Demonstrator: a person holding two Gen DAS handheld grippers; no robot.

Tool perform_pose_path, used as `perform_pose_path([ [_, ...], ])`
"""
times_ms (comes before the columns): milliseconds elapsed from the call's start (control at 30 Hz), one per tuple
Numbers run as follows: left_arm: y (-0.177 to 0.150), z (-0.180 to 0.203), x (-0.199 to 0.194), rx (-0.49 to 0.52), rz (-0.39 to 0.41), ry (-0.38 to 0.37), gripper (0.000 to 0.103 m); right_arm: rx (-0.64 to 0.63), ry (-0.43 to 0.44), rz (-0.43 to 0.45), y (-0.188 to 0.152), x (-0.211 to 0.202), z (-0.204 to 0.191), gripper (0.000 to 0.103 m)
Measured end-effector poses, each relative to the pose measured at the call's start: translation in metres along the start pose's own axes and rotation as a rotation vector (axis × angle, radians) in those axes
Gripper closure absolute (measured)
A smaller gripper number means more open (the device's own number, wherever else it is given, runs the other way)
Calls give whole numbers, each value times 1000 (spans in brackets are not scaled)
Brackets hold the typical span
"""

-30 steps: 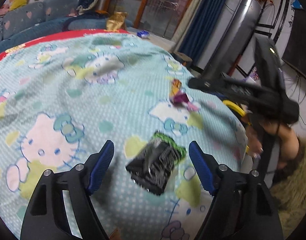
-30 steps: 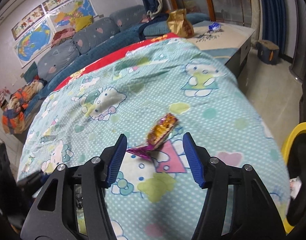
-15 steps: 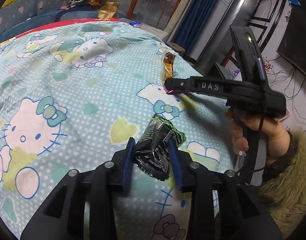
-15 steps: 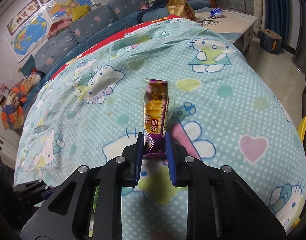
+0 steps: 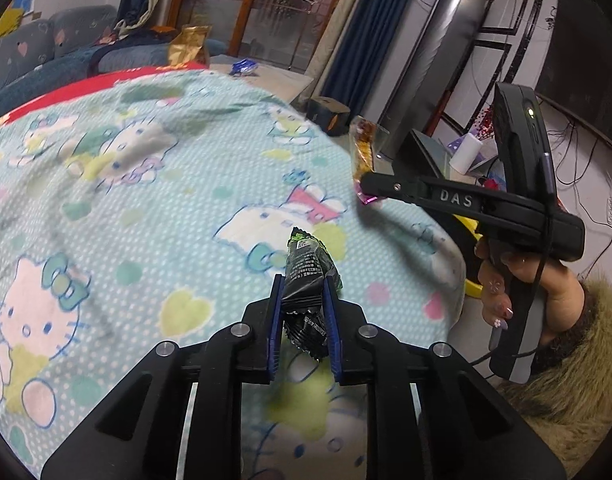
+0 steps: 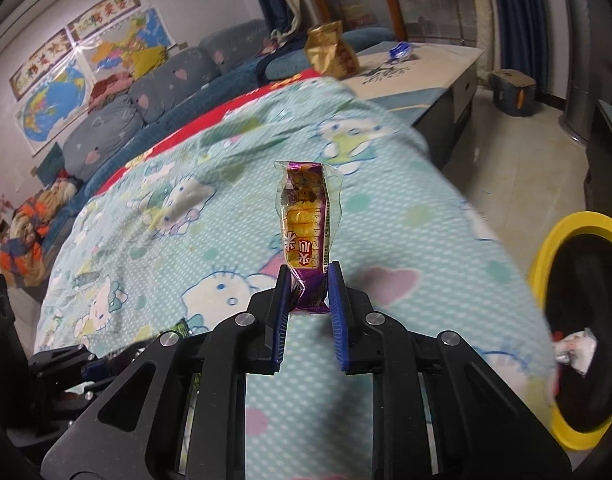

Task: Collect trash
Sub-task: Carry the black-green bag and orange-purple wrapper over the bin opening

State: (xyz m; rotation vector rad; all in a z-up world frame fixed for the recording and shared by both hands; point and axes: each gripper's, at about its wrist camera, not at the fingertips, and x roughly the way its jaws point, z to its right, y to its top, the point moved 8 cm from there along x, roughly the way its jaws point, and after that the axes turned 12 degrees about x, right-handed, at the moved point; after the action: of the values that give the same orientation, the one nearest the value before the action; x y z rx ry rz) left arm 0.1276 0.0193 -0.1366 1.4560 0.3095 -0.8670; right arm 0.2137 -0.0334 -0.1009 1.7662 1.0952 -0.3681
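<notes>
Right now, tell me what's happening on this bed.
A person is clearing trash off a cartoon-cat blanket with a handheld gripper in each hand. The left gripper has just closed on a black snack wrapper. The right gripper has just closed on the purple end of an orange and purple candy wrapper, which sticks up from its jaws. A yellow-rimmed bin with some trash inside stands off the blanket's right edge, probably where both wrappers go next.

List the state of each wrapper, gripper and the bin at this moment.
black snack wrapper: pinched, lifted off the blanket
left gripper: just closed on it
orange-purple snack wrapper: pinched at its lower end, standing upright
right gripper: just closed on it
yellow-rimmed bin: open, trash inside
</notes>
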Motion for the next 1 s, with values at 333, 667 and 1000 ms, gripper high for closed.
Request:
perform_pose_path([
  [333,34,29,8,59,44,-26,86,50,-34,72,14,-34,36,89],
  [667,64,60,20,104,79,-61,86,100,-73,124,20,-63,71,89],
  [1000,88,88,37,152,93,-101,86,136,-118,163,23,-85,103,89],
])
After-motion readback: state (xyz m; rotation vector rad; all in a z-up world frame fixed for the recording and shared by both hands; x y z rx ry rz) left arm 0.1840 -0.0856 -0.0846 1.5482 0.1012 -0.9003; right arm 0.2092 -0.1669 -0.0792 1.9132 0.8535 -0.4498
